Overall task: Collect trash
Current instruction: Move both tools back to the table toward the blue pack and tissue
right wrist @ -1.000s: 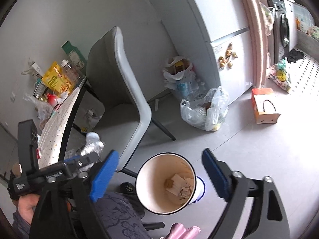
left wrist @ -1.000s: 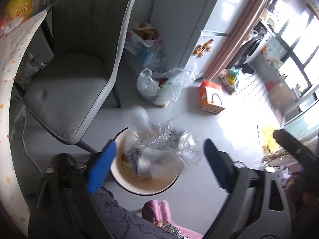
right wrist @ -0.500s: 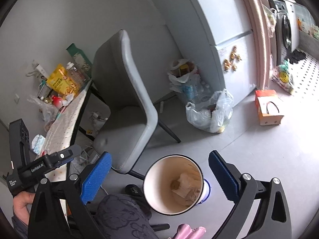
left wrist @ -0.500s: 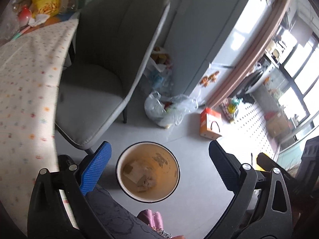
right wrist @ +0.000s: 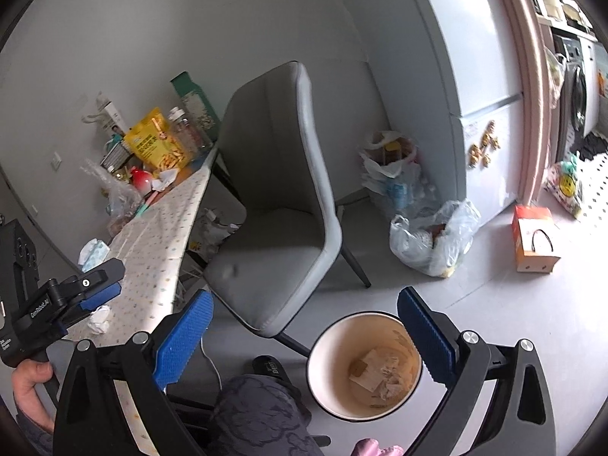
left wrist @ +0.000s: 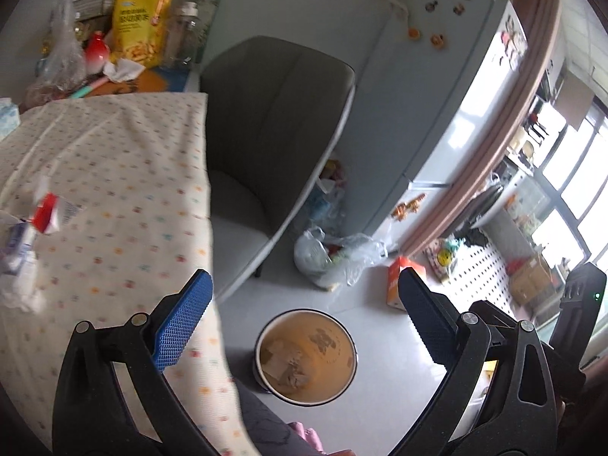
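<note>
1. Left gripper [left wrist: 304, 311] was spread wide with nothing between its blue pads, held over the table edge and the floor.
2. Right gripper [right wrist: 304, 323] was also wide apart and empty, hanging above the floor by the chair.
3. Trash bin [right wrist: 364, 364] (round, cream inside, dark rim) stood on the grey floor just beside the person's knee [right wrist: 262, 414]; some paper and crumpled scraps lay at its bottom.
4. In the left wrist view the bin [left wrist: 306, 355] sat low between the two fingers, near the table edge.
5. Table [left wrist: 114, 174] had a dotted cloth; a red-and-white carton [left wrist: 47, 212] and crumpled white wrappers [left wrist: 17, 250] lay on its left part, blurred.
6. A white tissue wad [right wrist: 99, 318] lay on the cloth close under the left gripper's blue fingertips [right wrist: 99, 297], not touching as far as could be told.
7. Far end of the table was cluttered: yellow snack bag [left wrist: 141, 24], clear jar [left wrist: 182, 34], red round item [left wrist: 97, 50].
8. Grey chair [right wrist: 281, 205] stood between the table and the fridge [right wrist: 475, 76], close to the bin.
9. Clear plastic bags [right wrist: 433, 235] and an orange box [right wrist: 534, 239] sat on the floor by the fridge, well apart from the bin.
</note>
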A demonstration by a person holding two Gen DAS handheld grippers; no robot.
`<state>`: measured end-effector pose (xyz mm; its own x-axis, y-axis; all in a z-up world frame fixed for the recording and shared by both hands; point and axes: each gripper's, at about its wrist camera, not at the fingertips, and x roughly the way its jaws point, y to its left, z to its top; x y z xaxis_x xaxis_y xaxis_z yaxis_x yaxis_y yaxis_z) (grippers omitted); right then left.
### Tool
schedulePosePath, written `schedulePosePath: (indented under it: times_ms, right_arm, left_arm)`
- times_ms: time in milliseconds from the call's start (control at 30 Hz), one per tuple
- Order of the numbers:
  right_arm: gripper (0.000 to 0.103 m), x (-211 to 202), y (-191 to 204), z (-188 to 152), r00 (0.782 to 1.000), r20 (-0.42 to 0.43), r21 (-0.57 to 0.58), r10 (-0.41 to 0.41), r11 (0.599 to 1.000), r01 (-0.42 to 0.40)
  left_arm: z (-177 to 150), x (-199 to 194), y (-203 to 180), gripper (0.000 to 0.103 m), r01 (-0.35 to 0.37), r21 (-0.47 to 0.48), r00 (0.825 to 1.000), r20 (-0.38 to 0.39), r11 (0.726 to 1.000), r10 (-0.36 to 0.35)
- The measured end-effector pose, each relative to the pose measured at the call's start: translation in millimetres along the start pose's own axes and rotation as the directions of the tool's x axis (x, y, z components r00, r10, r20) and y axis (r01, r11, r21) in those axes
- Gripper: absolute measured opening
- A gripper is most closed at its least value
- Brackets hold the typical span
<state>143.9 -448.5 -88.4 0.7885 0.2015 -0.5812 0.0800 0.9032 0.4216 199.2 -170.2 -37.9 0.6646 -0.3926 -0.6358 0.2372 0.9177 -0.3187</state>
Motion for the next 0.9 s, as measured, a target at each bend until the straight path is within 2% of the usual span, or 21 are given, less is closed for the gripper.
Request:
schedulePosePath:
  times_ms: [300,533,900]
  right_arm:
    - [0.095,3,55,6,0.999,-0.013,-0.085,0.037,0.996,-0.038]
    - [0.095,12,95,4,0.997,-0.035,-0.142,0.072,0.987,-0.076]
    - [0.095,35,149,-8,0.988,-0.086,-0.207,0.124,0.968,-0.140]
  left_arm:
    - [4,-45,56,0.097,-0.057,-0.062,0.994,0.093,0.996,0.062]
    - [4,-66,97,0.097,-0.136,-0.112,0.982,0.113,0.984,0.148]
    - [-2,-91,148,0.097,-0.214,-0.157,0.964,0.128,0.964,0.234]
